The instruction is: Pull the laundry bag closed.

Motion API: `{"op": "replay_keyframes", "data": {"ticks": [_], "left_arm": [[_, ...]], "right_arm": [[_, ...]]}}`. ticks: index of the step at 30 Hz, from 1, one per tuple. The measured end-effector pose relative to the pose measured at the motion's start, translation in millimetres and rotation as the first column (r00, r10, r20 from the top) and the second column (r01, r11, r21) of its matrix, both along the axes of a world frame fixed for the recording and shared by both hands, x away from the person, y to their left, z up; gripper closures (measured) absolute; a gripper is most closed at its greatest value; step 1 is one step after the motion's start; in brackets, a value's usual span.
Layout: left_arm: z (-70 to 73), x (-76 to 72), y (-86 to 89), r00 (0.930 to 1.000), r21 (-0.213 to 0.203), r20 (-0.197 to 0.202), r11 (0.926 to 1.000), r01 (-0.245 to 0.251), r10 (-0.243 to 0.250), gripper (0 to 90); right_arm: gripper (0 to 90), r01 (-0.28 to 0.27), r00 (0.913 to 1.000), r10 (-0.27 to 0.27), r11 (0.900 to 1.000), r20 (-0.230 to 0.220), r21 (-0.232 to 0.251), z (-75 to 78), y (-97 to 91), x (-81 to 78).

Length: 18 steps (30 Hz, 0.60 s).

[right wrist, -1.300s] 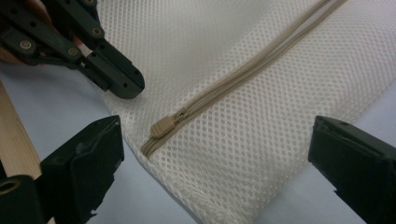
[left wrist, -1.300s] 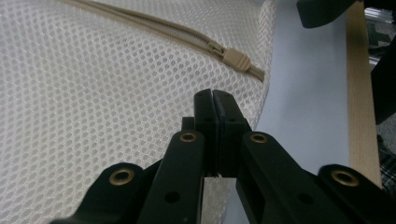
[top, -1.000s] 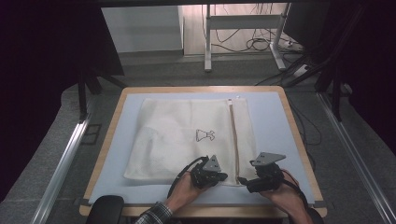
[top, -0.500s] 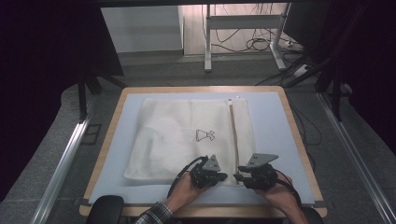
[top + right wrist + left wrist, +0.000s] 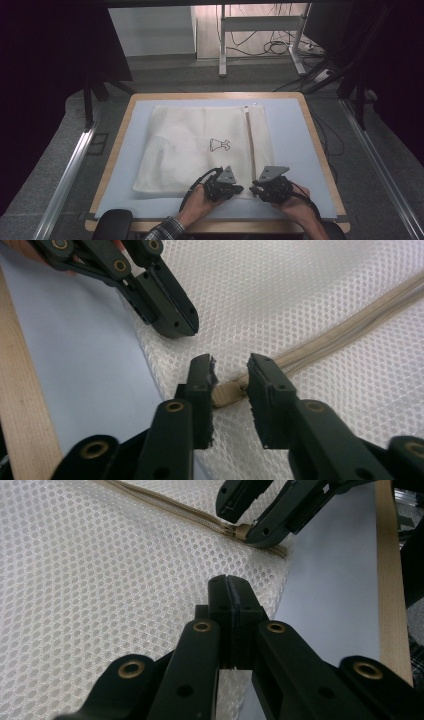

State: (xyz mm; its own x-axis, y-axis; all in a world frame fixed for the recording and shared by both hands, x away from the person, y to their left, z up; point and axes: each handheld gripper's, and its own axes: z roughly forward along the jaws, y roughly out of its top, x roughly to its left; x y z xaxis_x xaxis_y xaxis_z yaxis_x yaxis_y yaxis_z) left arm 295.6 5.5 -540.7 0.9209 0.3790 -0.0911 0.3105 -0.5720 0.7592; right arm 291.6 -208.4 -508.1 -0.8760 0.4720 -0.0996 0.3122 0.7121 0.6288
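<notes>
Mesh bag [image 5: 200,150] lies flat on the worktop [image 5: 295,130], zipper [image 5: 250,145] running away from you, its pull tab [image 5: 227,392] at the near corner. Your right tongs [image 5: 230,385] are narrowly open, straddling the tab, not yet gripping. Your left tongs [image 5: 231,597] are fully closed, tip over the mesh just beside the near edge; can't tell if any fabric is pinched.

Risks, as I see it:
- Close right too shallow and you nip mesh, not tab, so it slips.
- If left isn't anchoring the fabric, the whole bag drags along with the zipper.
</notes>
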Motion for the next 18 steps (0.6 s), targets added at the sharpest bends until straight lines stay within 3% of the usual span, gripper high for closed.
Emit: {"op": "replay_keyframes", "data": {"ticks": [4, 7, 18], "left_arm": [[0.0, 0.0, 0.0, 1.0, 0.0, 0.0, 1.0, 0.0, 0.0, 89.5], [-0.1, -0.2, 0.0, 1.0, -0.003, -0.005, 1.0, -0.002, 0.002, 89.5], [-0.4, 0.4, 0.1, 0.9999, -0.008, -0.01, 1.0, -0.003, 0.003, 89.5]], "right_arm": [[74.3, 0.002, 1.0, -0.002, 1.0, 0.007, 0.008, 2.8, -1.2, -0.3], [76.3, 0.032, 0.9985, -0.033, 0.9993, 0.044, 0.019, 7.4, -4.9, 0.1], [79.5, 0.042, 0.9989, -0.042, 0.9991, 0.02, 0.011, 3.2, -6.1, 7.7]]}}
